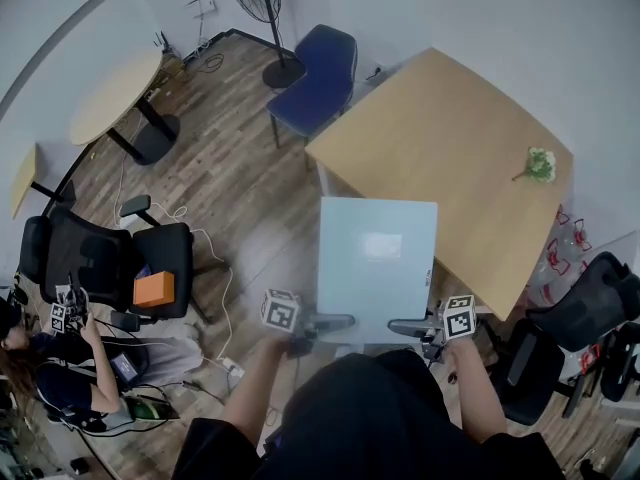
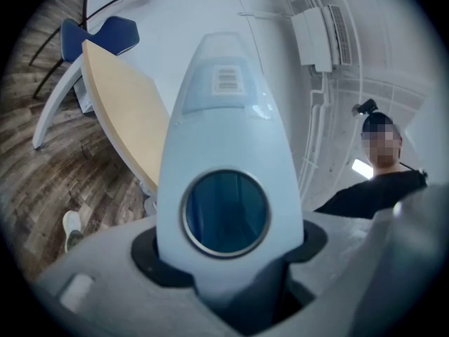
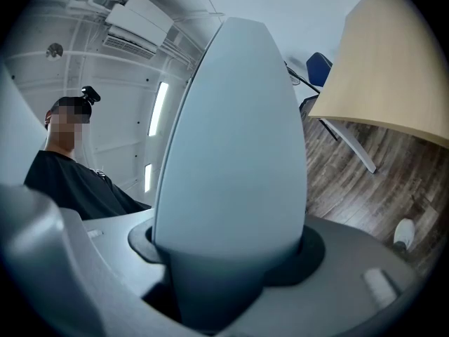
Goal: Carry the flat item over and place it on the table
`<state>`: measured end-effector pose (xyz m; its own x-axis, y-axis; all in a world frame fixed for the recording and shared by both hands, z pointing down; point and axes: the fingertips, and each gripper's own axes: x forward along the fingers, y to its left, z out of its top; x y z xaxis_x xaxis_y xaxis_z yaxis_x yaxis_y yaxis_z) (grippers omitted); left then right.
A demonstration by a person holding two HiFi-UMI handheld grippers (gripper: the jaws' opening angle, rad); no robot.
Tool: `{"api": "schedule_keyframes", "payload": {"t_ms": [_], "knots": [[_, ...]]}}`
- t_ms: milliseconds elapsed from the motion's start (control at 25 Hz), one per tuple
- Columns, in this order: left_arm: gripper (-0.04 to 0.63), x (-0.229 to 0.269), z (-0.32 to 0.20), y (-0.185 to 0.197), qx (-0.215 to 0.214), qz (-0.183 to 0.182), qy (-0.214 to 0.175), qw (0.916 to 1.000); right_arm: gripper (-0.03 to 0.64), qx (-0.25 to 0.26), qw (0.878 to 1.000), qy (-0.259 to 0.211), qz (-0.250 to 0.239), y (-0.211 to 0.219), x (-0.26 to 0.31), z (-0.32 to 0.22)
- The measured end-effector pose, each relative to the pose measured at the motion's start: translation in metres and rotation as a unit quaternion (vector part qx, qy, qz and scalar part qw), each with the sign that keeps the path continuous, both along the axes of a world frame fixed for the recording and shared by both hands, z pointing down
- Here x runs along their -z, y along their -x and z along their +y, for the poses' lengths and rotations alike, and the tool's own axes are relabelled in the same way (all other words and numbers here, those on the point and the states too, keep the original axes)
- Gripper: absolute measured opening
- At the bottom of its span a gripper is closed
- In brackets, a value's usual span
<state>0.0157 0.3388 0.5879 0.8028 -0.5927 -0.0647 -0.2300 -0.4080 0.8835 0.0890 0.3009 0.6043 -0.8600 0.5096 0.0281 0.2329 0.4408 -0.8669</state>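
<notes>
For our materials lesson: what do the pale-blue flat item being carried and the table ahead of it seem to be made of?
The flat item: probably plastic or plastic-coated board, smooth and matt. Signs: even pale-blue colour, and a shiny, metal-looking ring round its hole.
The table: light wood-look top, perhaps laminate or veneer. Signs: uniform tan, matt, no clear grain visible.

Both bare forearms reach forward, the left gripper (image 1: 335, 321) and right gripper (image 1: 405, 326) level, fingers clamped on the flat item's (image 1: 377, 258) near edge.
</notes>
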Motion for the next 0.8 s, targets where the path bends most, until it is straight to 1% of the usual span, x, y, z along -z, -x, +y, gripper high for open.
{"api": "schedule_keyframes", "payload": {"t_ms": [200,360,600,720,800], "knots": [[0.327,-0.010,-0.076,0.040,-0.005,0.002,0.006,1.0000,0.324,-0.004,1.000,0.008,0.003,0.039,-0.007,-0.076],[0.327,-0.019,-0.143,0.064,-0.005,0.015,0.040,0.9991,0.323,-0.011,0.999,0.036,0.013,0.064,-0.017,-0.140],[0.327,-0.034,-0.224,0.100,-0.015,0.018,0.065,0.9976,0.324,-0.021,0.998,0.062,0.027,0.096,-0.028,-0.220],[0.327,-0.039,-0.268,0.111,-0.017,0.024,0.078,0.9965,0.324,-0.026,0.996,0.083,0.032,0.106,-0.030,-0.263],[0.327,-0.040,-0.294,0.112,-0.019,0.026,0.088,0.9956,0.324,-0.030,0.995,0.087,0.035,0.106,-0.033,-0.286]]}}
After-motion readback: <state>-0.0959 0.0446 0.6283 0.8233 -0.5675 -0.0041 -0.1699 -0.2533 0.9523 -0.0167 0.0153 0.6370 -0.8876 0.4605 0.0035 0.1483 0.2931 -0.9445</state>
